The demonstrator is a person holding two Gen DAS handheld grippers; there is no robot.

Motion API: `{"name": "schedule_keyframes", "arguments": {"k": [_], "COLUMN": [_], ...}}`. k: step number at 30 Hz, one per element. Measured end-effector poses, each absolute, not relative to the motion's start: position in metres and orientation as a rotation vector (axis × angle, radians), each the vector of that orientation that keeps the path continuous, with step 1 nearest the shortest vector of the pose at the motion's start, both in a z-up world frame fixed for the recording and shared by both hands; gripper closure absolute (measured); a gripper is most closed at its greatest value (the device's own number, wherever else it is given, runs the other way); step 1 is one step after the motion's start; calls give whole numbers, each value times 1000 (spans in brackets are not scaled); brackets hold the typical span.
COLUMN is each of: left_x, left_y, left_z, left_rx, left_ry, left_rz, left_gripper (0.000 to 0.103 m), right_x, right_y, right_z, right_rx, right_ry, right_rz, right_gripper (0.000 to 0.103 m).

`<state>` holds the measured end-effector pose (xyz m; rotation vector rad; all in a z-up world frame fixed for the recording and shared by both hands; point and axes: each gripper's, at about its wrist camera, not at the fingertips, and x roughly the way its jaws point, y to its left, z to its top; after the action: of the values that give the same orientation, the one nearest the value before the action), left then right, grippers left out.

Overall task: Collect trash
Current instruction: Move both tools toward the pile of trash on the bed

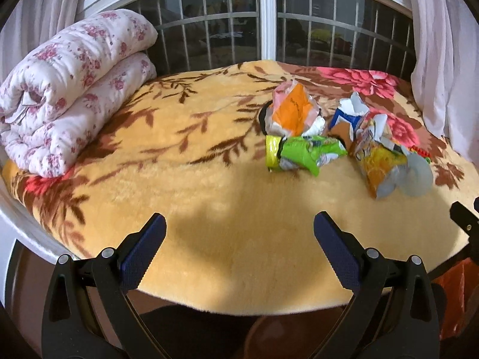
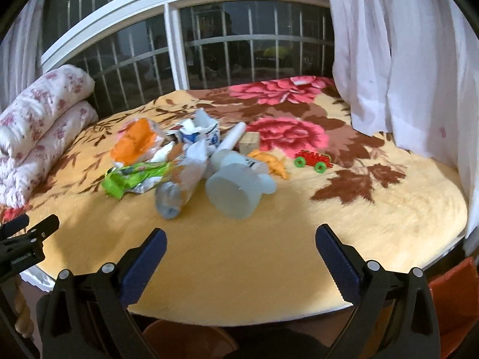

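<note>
Trash (image 1: 323, 137) sits heaped mid-right in the left view, centre-left in the right view, on the blanket (image 1: 209, 209), probably piled for easy picking. Left gripper (image 1: 239, 233) and right gripper (image 2: 241, 246) hover at the near edge, fingers wide and empty. Bare blanket between leaves open room; a toy car (image 2: 313, 159) lies right of the heap.

Four crumpled wrappers (image 2: 140, 146) ahead of the claws, one frosted plastic cup (image 2: 236, 191), one white tube (image 2: 232, 137), one wooden block (image 2: 249, 146), one red toy car (image 2: 312, 159), one folded quilt (image 1: 69, 89).
</note>
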<state>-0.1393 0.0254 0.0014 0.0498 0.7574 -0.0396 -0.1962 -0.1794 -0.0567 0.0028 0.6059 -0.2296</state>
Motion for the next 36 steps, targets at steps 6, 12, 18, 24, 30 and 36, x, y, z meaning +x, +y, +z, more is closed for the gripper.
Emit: {"name": "schedule_keyframes", "arguments": {"k": [6,12,18,24,30,36], "left_x": [-142,-136,-130,-128,-126,-126], "left_y": [34,35,32,32,30,30], "left_z": [-9,-18,-25,-29,-30,-30], "left_rx": [2,-2,14,23,26,26], "left_ry": [782,796,820,831,833,828], "left_rz": [-40,-29,-28,-26,-27,-21], "left_gripper": [7,7,7,7,7,7], "right_x": [-193,-183,-176,-172,-167,-164], "right_y": [-164,-160,-154,-153,-152,-145], "right_z": [-70,-75,-83,-86,-87,-80], "right_rx": [-61,-48,-62,-49,-28,-34], "right_ry": [627,653,682,696,711,690], "right_rz": [-242,-218,-205,-195,-181,-166], "right_gripper": [5,5,5,5,5,5]}}
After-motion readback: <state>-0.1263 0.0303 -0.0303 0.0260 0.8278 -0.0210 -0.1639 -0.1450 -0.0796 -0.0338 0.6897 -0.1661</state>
